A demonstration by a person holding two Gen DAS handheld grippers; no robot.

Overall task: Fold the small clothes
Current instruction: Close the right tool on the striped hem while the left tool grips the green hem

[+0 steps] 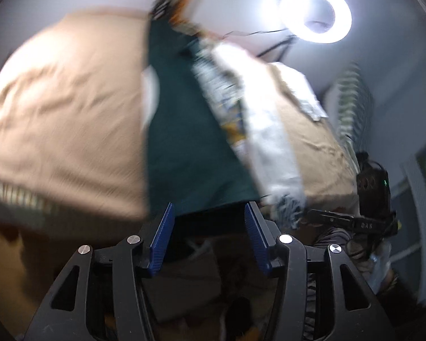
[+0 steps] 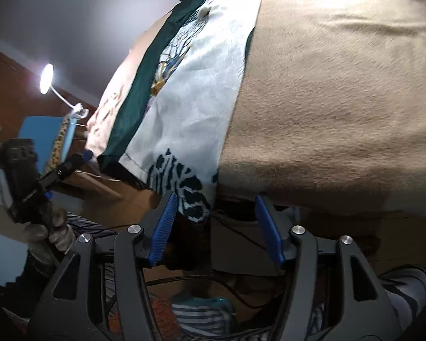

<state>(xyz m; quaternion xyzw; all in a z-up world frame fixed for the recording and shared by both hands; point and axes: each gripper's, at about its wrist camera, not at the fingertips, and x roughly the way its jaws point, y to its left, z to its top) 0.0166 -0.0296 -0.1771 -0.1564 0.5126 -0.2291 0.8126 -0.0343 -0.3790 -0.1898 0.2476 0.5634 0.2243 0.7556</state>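
A small garment lies on a tan cloth-covered surface. Its dark green part and white printed part show blurred in the left wrist view. In the right wrist view the white part lies beside the green strip, and a black-patterned hem hangs over the near edge. My left gripper is open, just below the green hem, holding nothing. My right gripper is open, at the patterned hem, which hangs by its left finger. The left gripper also shows at the left in the right wrist view.
A bright ring light stands beyond the surface. The right gripper and a gloved hand show at the right of the left wrist view. Clothes, cables and a shoe lie on the floor below.
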